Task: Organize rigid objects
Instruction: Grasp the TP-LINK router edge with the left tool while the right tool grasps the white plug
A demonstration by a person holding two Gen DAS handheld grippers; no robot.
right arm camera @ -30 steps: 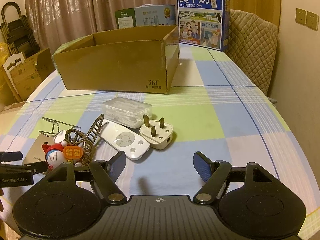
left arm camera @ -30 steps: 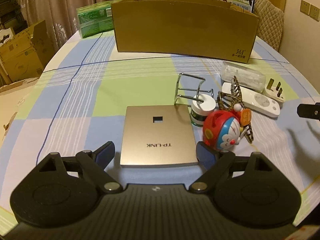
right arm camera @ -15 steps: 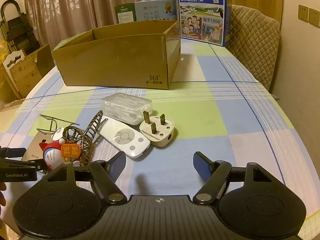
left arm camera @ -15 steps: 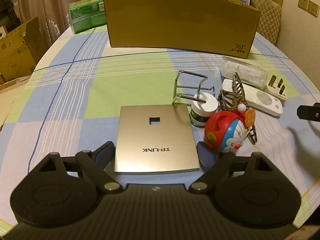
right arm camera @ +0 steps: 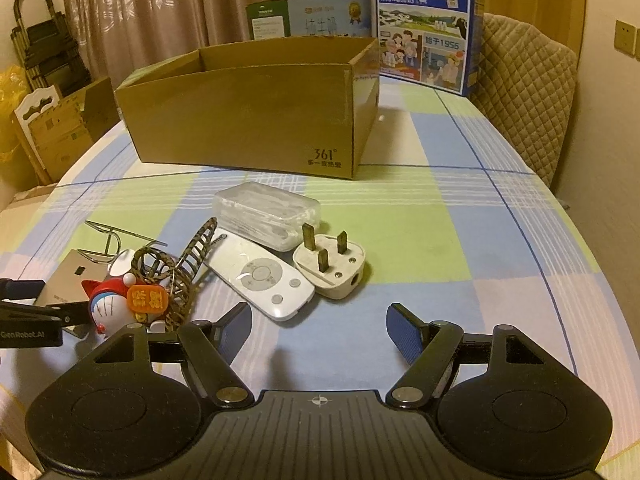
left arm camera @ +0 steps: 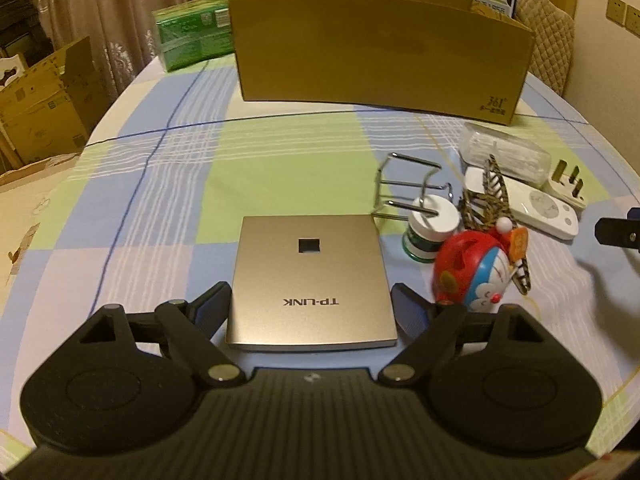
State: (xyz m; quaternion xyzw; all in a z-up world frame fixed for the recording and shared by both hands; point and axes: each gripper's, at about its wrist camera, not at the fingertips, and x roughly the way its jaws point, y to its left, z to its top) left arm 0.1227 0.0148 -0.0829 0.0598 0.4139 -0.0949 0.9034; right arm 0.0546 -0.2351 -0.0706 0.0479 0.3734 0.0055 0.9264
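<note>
The left gripper [left arm camera: 310,306] is closing around the gold TP-LINK router [left arm camera: 310,280], pads not yet touching; a Doraemon toy [left arm camera: 474,274] crowds its right finger. The right gripper [right arm camera: 318,330] hangs spread over bare tablecloth [right arm camera: 420,240]. The cardboard box [right arm camera: 248,112] behind looks empty.

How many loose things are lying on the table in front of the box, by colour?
White: 3, remote, plug, jar
Gold: 1, flat box
Clear: 1, case
Silver: 1, wire rack
Brown: 1, hair clip
Red and blue: 1, toy
Total: 8
</note>
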